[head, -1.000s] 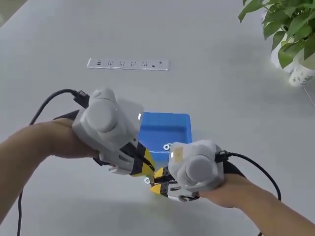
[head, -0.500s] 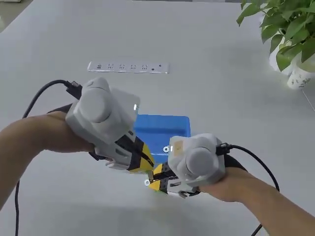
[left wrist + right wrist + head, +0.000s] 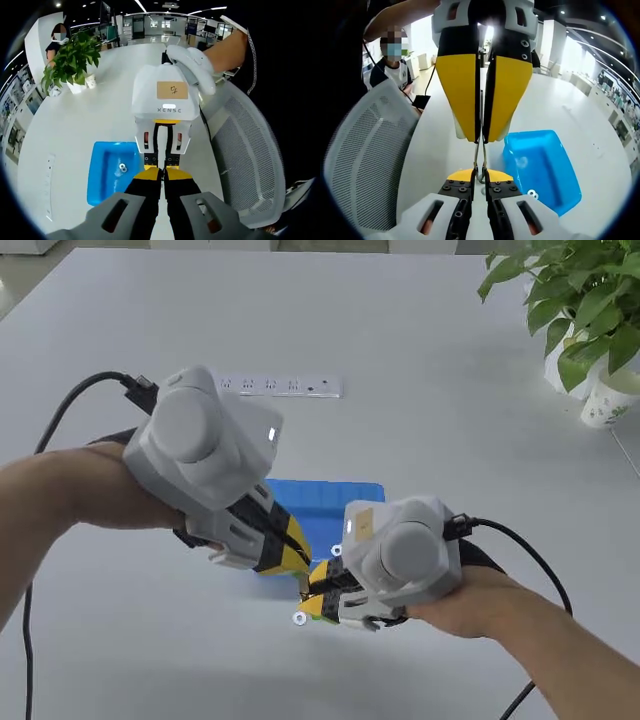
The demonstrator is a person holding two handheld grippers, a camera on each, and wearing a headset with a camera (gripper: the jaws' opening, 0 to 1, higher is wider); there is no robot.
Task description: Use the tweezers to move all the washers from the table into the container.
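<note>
Tweezers (image 3: 479,150) are pinched by both claws at once. In the head view the left gripper (image 3: 292,558) comes in from 10 o'clock and the right gripper (image 3: 318,602) from 4 o'clock, and they meet pretty much nose to nose. The right gripper view shows it best: the left one's yellow jaws are clenched on the thin metal legs, and the right one's own jaws are squeezed in on the lower end too.

One washer (image 3: 299,618) sits loose on the white table (image 3: 450,420), just at 7 o'clock of the right gripper's tips and outside the box. The blue container (image 3: 345,496) is at 12 o'clock of the meeting jaws, partly hidden behind the left gripper. The left gripper view shows washers (image 3: 121,169) lying on its floor.

Farther out at 12 o'clock there's a power strip (image 3: 280,386), and a potted plant (image 3: 580,300) at 2 o'clock. A mesh chair (image 3: 245,150) shows at 3 o'clock in the left gripper view.
</note>
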